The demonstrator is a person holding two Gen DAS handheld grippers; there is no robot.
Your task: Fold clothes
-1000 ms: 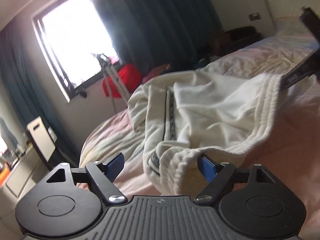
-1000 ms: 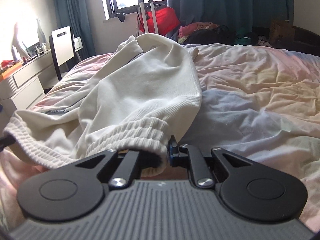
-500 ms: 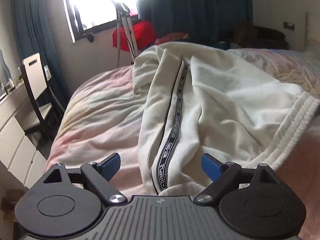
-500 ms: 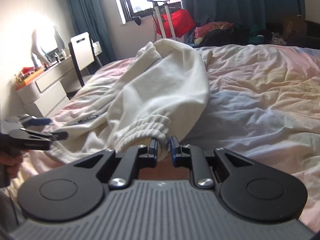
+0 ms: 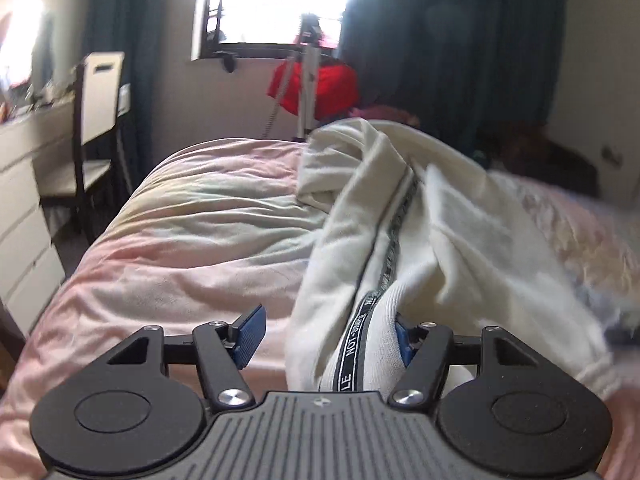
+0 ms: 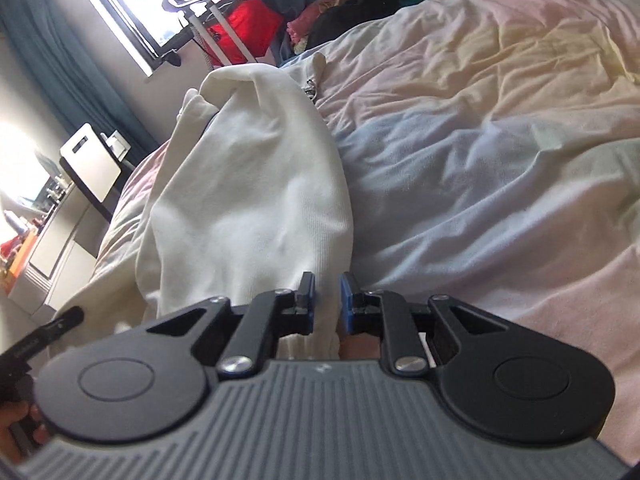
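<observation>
Your left gripper hangs low over the bed, its jaws closing with the pants between them. The near edge of the fabric, where the black lettered stripe runs, lies against the right-hand blue pad; the other pad stands clear, with bare sheet showing in the gap (so nothing is pinched there yet).

Your right gripper has its jaws drawn narrow around a bunch of the same pants, and both blue pads sit tight against the cloth, so it has hold of the fabric at that edge. At the lower left of that view, part of your left gripper and a hand show beside the pants.

The pants are cream-white and lie crumpled on the bed, stretching away from both grippers toward the far end of the mattress. They rest on the left part of the bed as the right wrist sees it, with open, wrinkled pastel sheet to their right. Seen from the left wrist, they fill the right half, with bare sheet to their left.

Behind the bed there is a bright window with dark curtains, a red bag below it, and a chair at a white dresser on the left.
</observation>
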